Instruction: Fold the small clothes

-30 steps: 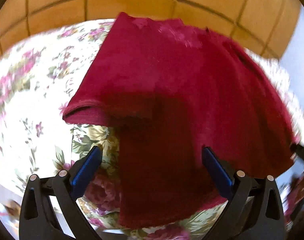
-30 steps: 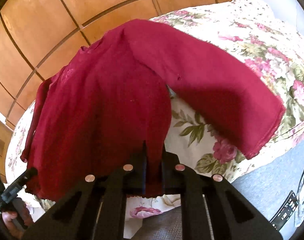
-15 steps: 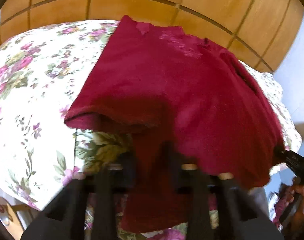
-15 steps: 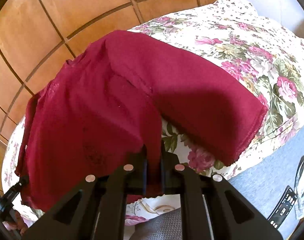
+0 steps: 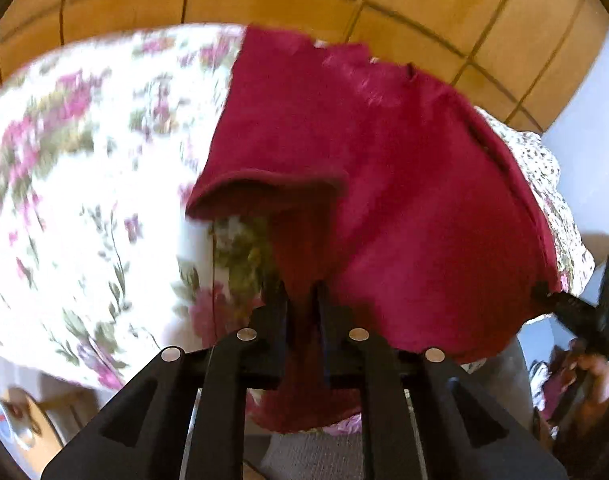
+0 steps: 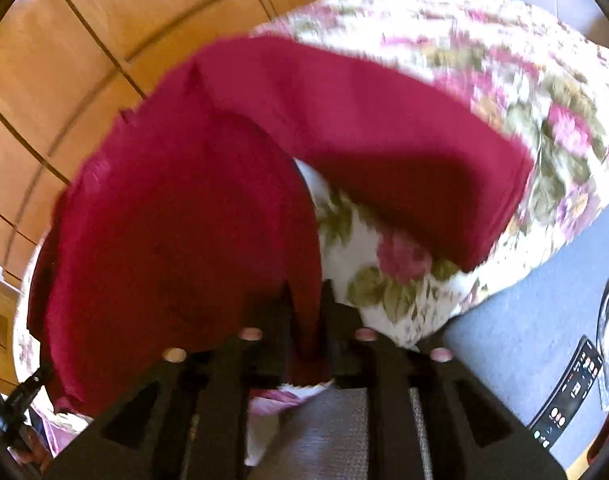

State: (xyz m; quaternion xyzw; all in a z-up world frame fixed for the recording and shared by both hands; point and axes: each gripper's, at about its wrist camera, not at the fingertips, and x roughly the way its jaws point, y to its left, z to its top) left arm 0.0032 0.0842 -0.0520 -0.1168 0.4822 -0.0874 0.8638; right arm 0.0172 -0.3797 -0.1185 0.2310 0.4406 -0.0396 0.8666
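1. The red garment (image 5: pixel 384 184) lies spread on the floral bedcover (image 5: pixel 84 184), its near hem hanging over the near edge. The left gripper (image 5: pixel 300 300) pinches one near corner; the right gripper (image 6: pixel 306 304) pinches the other.
2. Risk — each grip looks thin, so a corner could slip out if pulled unevenly.
3. The loose sleeve (image 6: pixel 384 140) may bunch under a fold.
4. Hard to judge: motion blur, and the pinched fabric's edge is hidden between the fingers.

The garment (image 5: pixel 384 184) lies on the bedspread (image 5: pixel 84 184), wooden headboard (image 5: pixel 304 0) behind.
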